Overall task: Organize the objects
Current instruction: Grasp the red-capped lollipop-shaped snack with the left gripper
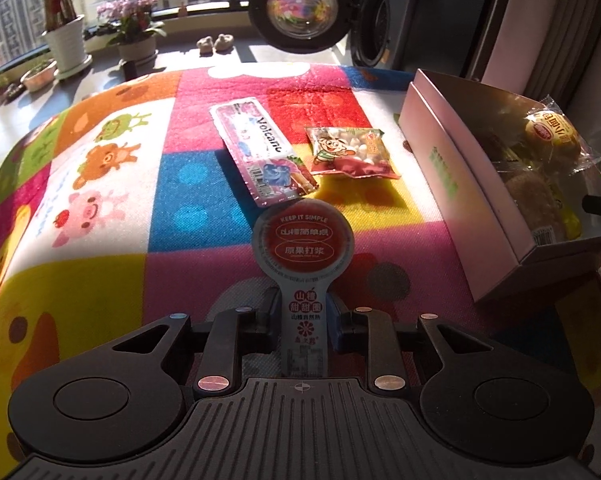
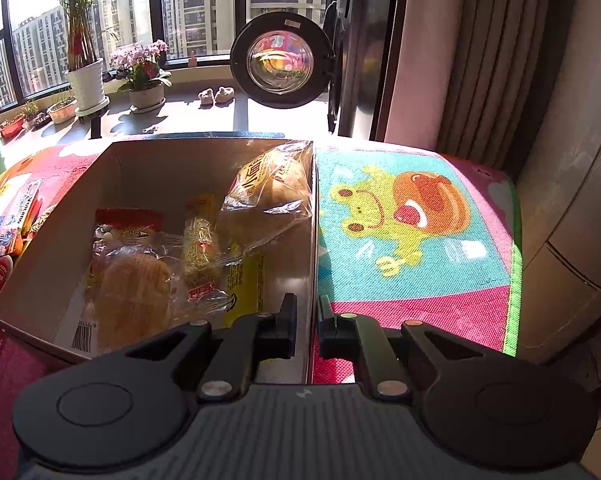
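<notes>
Left tool (image 1: 302,312) tilted down, on lollipop-shaped packet (image 1: 303,258)

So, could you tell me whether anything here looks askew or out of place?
Nothing is spilled or damaged. Two packets still lie loose on the mat outside the box: the Volcano packet and the cartoon snack bag. In the box, one bread bag leans against the wall, poking above the rim.

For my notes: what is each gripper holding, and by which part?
Left gripper: lollipop-shaped snack packet, by its stem. Right gripper: cardboard box, by its right wall.
</notes>
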Tool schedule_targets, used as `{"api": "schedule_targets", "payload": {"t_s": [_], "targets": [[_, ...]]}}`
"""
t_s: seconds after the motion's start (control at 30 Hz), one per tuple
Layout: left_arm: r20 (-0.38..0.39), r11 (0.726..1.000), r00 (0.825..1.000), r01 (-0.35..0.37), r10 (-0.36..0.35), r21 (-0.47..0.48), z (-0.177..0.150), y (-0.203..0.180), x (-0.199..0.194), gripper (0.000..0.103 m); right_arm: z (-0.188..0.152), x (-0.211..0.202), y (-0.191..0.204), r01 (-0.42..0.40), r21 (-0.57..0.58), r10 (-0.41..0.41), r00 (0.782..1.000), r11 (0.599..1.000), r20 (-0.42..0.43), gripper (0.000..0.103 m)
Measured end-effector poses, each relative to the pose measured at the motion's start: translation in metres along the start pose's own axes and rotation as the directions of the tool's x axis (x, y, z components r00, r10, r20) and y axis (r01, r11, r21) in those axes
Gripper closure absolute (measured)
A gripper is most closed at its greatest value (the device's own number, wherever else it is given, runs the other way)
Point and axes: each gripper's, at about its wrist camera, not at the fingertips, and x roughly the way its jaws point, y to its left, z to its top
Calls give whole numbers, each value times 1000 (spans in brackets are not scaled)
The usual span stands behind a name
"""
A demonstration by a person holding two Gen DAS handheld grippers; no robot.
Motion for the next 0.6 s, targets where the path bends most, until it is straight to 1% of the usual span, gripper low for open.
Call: {"api": "schedule_targets", "payload": {"t_s": [0.07,0.13,0.2,0.47,0.5,0.53,0.6], "targets": [[8,1000,1000,-5,5,4,1,-3,2,73,-1,0,0,0,2,0,1000,1000,1,94],[14,1000,1000,-6,6,10,4,-7,5,65,-1,0,0,0,0,0,1000,1000,2,94],[23,1000,1000,-12,12,16,6,-9,9,63,-2,-1,1,-1,-3,1,1000,1000,2,93],[45,1000,999,-15,14,15,13,-9,15,62,-4,-1,4,4,-8,-4,1000,1000,-1,92],[47,999,999,-22,20,25,13,-9,15,65,-4,-1,4,4,-8,-4,1000,1000,-1,92],[50,999,998,-26,24,35,12,-10,14,72,-4,-1,4,4,-8,-4,1000,1000,-1,92],[50,999,999,-25,23,48,11,-9,13,75,-4,-1,4,4,-9,-4,1000,1000,1,92]]}}
